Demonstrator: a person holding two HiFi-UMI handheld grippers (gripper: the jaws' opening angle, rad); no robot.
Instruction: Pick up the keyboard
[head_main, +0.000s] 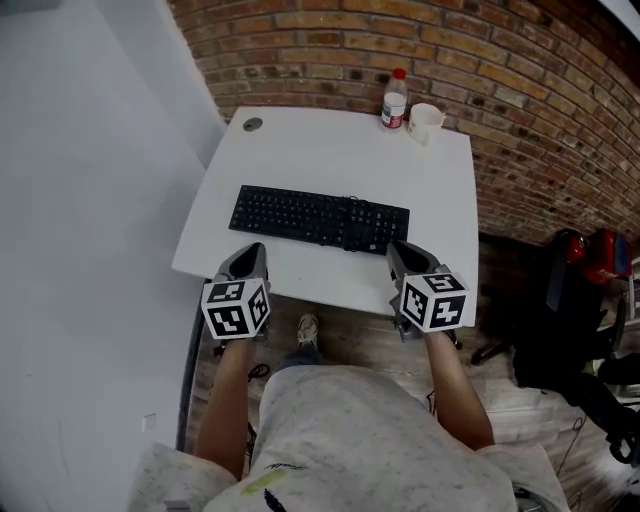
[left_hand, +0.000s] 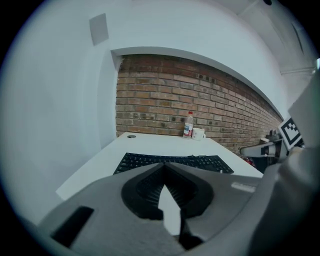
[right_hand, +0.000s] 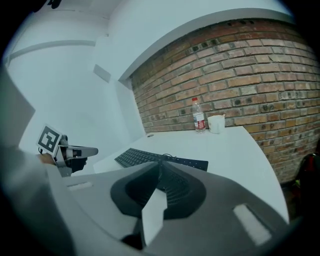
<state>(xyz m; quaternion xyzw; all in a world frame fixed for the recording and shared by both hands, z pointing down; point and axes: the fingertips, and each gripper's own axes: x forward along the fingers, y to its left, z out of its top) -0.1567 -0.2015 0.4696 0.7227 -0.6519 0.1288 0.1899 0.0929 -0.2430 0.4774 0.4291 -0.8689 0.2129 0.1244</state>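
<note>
A black keyboard (head_main: 318, 218) lies flat across the middle of a white table (head_main: 300, 150); it also shows in the left gripper view (left_hand: 172, 162) and the right gripper view (right_hand: 160, 160). My left gripper (head_main: 250, 252) hovers over the table's near edge, just short of the keyboard's left end, jaws shut and empty. My right gripper (head_main: 400, 252) hangs near the keyboard's right end, also shut with nothing in it. Neither touches the keyboard.
A clear bottle with a red cap (head_main: 394, 99) and a white cup (head_main: 425, 120) stand at the table's far right edge by the brick wall. A small round grommet (head_main: 252, 124) sits far left. A dark chair with red parts (head_main: 575, 300) stands to the right.
</note>
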